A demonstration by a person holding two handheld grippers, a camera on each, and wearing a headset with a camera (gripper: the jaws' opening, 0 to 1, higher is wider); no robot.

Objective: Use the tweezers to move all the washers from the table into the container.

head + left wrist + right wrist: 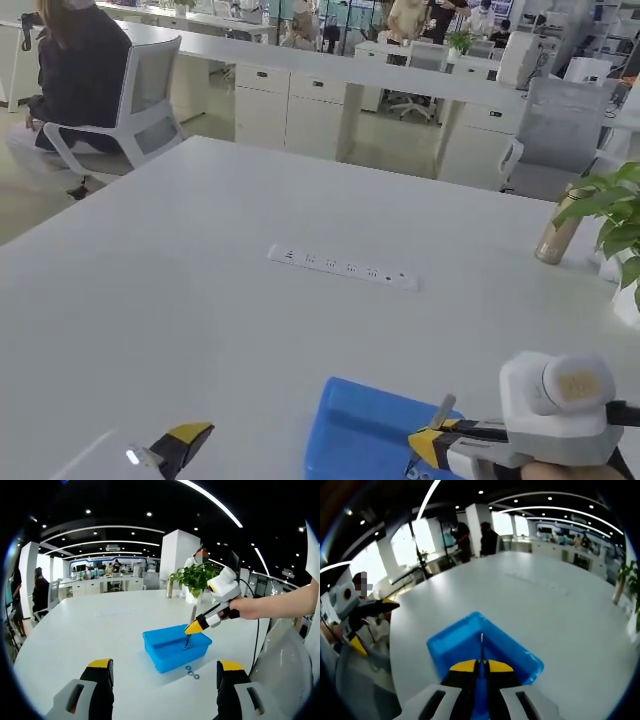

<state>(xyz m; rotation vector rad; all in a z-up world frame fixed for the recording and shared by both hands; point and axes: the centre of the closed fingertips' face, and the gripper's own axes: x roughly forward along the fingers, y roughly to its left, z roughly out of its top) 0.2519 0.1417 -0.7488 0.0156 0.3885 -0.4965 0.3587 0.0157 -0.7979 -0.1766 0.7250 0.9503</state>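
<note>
The right gripper [481, 667] pinches the tweezers [189, 636] tight with their tips down in the blue container [170, 659], two washers [188, 668] lie on the table [100, 625] at the container's 5 o'clock, and the left gripper [165, 664] has its jaws spread wide.

The broad white tabletop [200, 300] looks smooth and matt, with a faint sheen. Toward its near edge, the blue rectangular plastic container [172, 661] is smooth and slightly shiny. The thin metal tweezers [191, 620] look grey and sleek, and the small metal ring washers [192, 673] look dull.
</note>
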